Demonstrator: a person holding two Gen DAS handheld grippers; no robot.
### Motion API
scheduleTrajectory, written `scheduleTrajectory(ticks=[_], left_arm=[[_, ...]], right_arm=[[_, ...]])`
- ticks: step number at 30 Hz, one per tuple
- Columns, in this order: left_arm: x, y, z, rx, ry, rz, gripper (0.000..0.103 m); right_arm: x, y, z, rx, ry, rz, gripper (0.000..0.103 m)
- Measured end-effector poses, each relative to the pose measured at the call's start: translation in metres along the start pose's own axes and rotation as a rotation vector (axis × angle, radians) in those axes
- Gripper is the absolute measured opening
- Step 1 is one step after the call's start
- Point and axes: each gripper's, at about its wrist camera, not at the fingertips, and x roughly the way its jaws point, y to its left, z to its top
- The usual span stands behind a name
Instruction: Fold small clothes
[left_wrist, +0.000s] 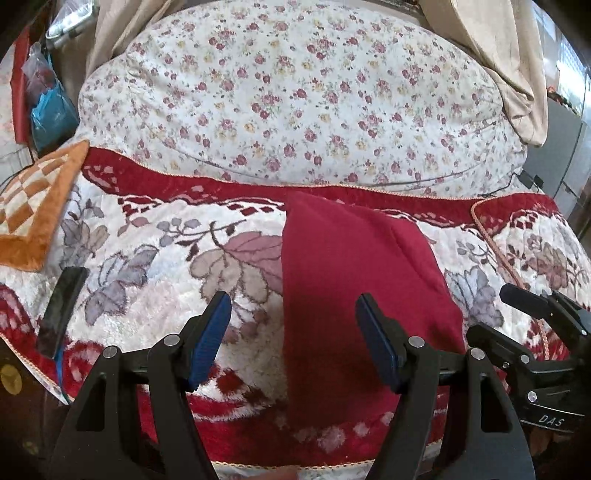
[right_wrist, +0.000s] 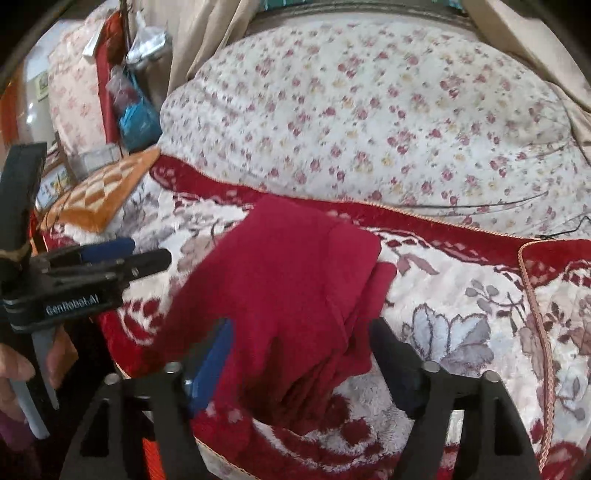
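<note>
On blanket (left_wrist: 155, 295): red cloth (left_wrist: 354, 277), folded, flat, near the floral pillow (left_wrist: 288, 99). Left gripper (left_wrist: 293, 332): jaws spread, nothing held, above the cloth's near edge. Right gripper (right_wrist: 301, 354): jaws apart, cloth's folded end between them, not pinched. Orange cushion (left_wrist: 29, 214) at left.

Open blanket (left_wrist: 155, 302) beside phone (left_wrist: 61, 306)
</note>
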Motion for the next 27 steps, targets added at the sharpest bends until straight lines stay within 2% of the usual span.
scheduleTrajectory(ticks=[5, 15, 27], left_arm=[[-0.004, -0.002, 0.000, 0.000, -0.013, 0.003, 0.070], [-0.001, -0.003, -0.001, 0.001, -0.013, 0.019, 0.070], [0.004, -0.004, -0.002, 0.005, -0.004, 0.026, 0.070]], right_arm=[[-0.001, 0.004, 0.004, 0.034, -0.003, -0.054, 0.074], [0.011, -0.010, 0.003, 0.171, 0.036, -0.094, 0.076], [0.017, -0.010, 0.003, 0.177, 0.060, -0.110, 0.078]])
